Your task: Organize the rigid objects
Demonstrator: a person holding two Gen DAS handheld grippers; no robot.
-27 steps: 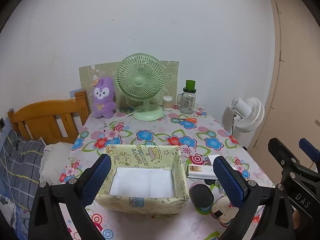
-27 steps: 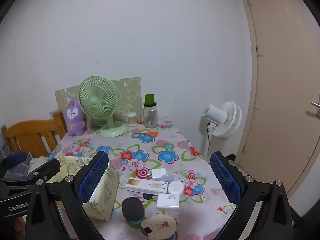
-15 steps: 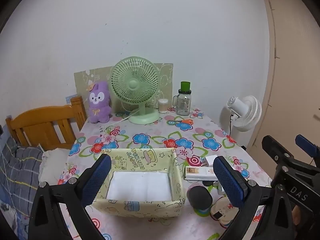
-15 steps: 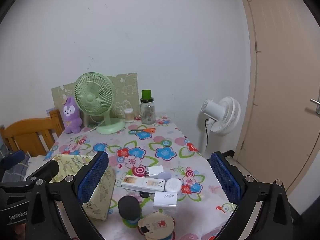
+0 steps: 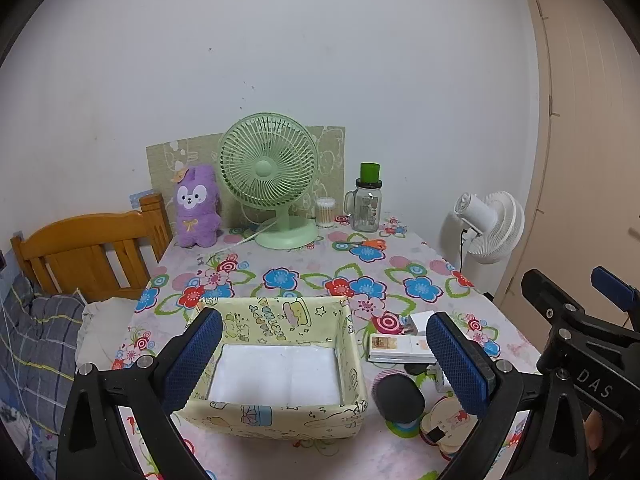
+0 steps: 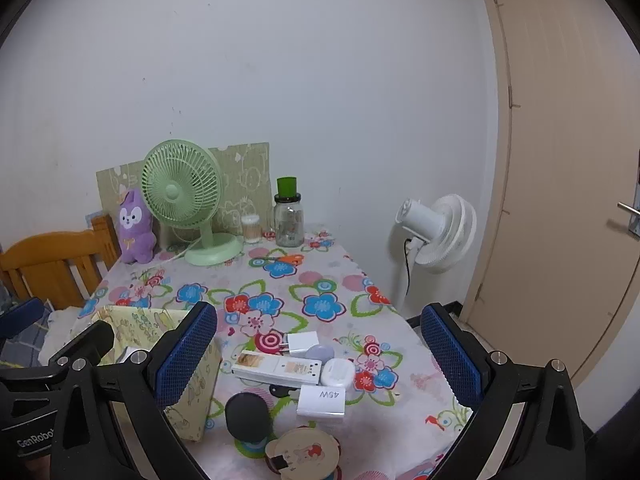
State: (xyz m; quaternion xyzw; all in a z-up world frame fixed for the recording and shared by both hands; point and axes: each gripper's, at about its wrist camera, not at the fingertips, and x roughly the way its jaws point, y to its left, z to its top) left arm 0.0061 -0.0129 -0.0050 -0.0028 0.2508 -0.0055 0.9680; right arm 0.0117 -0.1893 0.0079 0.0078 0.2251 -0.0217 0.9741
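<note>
A yellow cartoon-print fabric box (image 5: 280,412) with a white bottom stands on the flower-print table (image 5: 304,264), and nothing lies in it. My left gripper (image 5: 324,360) hangs open above and in front of it, holding nothing. Right of the box lie a long white box (image 6: 278,368), a white plug (image 6: 302,340), a white case (image 6: 338,372), a white charger (image 6: 322,400), a dark round object (image 6: 248,414) and a round cartoon disc (image 6: 304,454). My right gripper (image 6: 320,360) is open over this cluster, touching none of it.
At the table's back stand a green desk fan (image 5: 268,168), a purple plush (image 5: 198,208), a glass jar with green lid (image 5: 366,204) and orange scissors (image 5: 372,244). A wooden bed frame (image 5: 88,248) is left; a white floor fan (image 6: 436,232) and a door (image 6: 560,160) are right.
Both views have drifted slightly, with the table and its objects sliding a little to the left in each. Both grippers stay wide open; nothing on the table has moved.
</note>
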